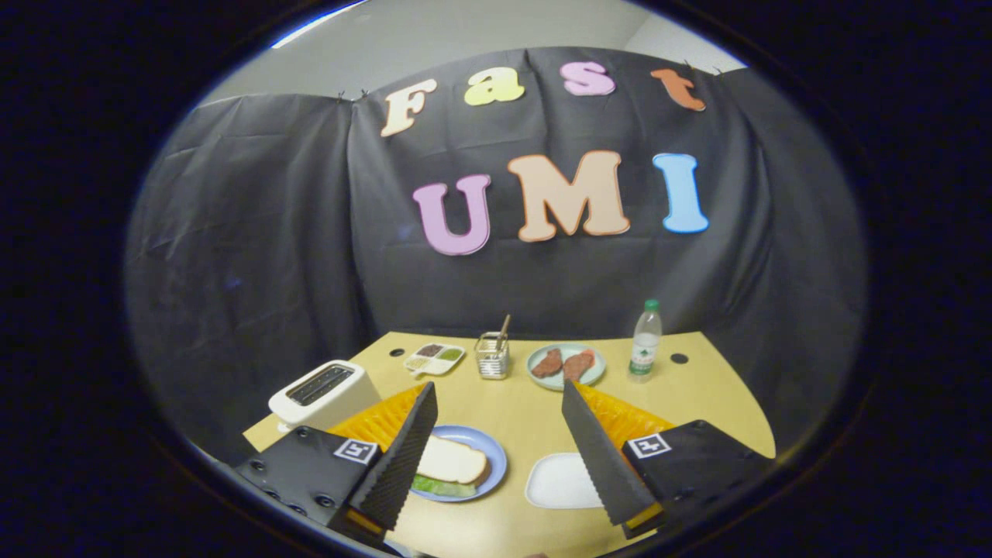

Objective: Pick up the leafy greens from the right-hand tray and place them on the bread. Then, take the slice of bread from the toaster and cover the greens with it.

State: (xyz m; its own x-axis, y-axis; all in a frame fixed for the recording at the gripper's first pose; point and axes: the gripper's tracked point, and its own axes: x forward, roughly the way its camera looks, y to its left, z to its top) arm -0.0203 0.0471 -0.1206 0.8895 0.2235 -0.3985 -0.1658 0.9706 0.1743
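My tool [496, 457] is spread wide, holding nothing; lower left of centre, the bread [452, 460] seemingly covers the greens [442, 487] on the blue plate [496, 457].

Even, soft overhead light falls on the tabletop [527, 418]; shadows are faint. Fisheye bending curves the tabletop's far edge. Things near it stay sharp; no glare.

Bread [452, 459] atop greens [443, 487] on plate [496, 459], toaster [324, 394] left, tray [556, 482] right
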